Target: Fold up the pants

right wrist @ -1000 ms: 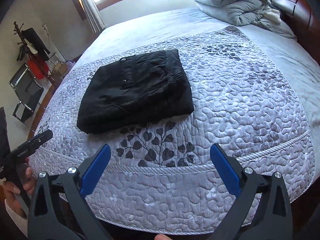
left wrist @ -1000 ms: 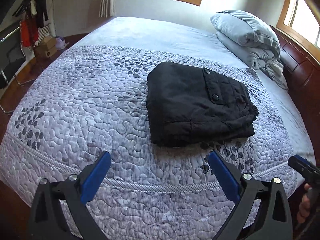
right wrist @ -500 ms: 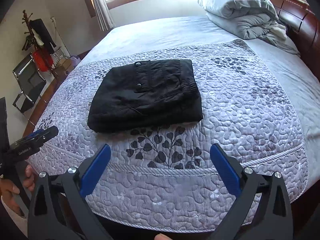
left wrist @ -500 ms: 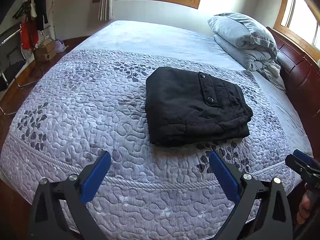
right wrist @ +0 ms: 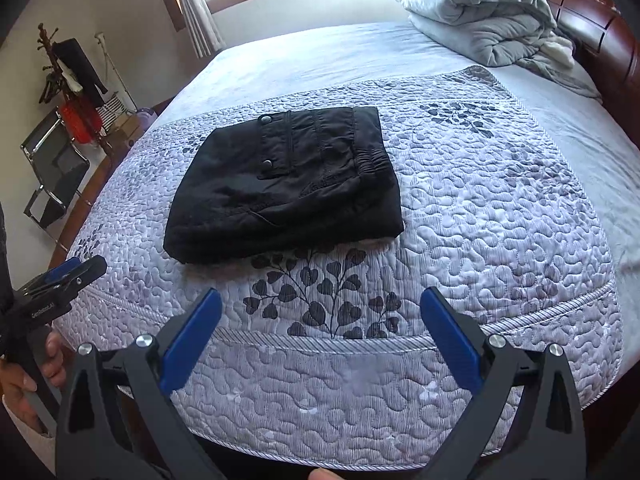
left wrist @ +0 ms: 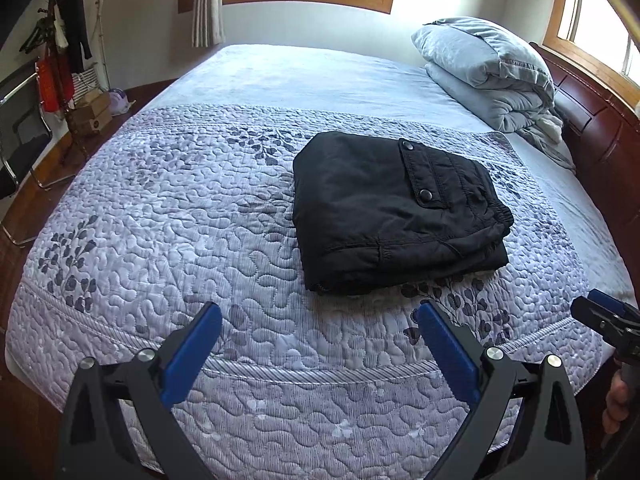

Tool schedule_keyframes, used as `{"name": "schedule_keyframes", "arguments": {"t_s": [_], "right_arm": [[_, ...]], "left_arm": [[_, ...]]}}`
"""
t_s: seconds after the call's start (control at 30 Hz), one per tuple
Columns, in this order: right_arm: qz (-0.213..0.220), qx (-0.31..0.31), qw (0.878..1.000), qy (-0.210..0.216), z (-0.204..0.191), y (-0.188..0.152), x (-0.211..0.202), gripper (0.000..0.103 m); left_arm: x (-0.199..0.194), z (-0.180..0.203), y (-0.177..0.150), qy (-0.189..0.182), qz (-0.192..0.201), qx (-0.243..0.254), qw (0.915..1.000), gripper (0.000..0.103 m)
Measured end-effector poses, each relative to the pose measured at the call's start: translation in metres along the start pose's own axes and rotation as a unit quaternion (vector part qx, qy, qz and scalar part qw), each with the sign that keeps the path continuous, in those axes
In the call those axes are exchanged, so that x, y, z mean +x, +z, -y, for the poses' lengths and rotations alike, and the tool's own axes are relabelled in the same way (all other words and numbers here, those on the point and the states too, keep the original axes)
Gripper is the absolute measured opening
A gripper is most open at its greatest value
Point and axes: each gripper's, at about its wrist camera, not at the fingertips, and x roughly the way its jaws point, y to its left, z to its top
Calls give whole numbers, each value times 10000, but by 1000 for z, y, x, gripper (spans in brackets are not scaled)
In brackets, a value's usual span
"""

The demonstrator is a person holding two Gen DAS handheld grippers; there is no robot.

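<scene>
Black pants [left wrist: 396,212] lie folded into a compact rectangle on the quilted lilac bedspread [left wrist: 180,216], with a snap pocket flap on top. They also show in the right wrist view [right wrist: 284,184]. My left gripper [left wrist: 320,316] is open and empty, held back over the bed's near edge, apart from the pants. My right gripper [right wrist: 322,304] is open and empty, also back from the pants. Each gripper shows at the edge of the other's view, the right one [left wrist: 608,320] and the left one [right wrist: 68,276].
A folded grey duvet [left wrist: 488,72] lies at the head of the bed by the dark wooden headboard [left wrist: 600,132]. A coat rack [left wrist: 60,40] and a metal chair [right wrist: 52,168] stand on the floor to the left. Windows line the far wall.
Both grippers have drawn back and risen slightly from the bed, so the folded pants look farther away. The pants have not moved. Both grippers stay open.
</scene>
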Motion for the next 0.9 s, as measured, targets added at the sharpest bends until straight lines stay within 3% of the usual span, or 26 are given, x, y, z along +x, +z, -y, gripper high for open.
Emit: {"name": "schedule_keyframes", "arguments": {"t_s": [0.9], "right_arm": [[-59, -6, 10000, 2, 1, 4, 12, 99]], "left_arm": [[9, 8, 10, -31, 31, 246, 9997, 99]]}}
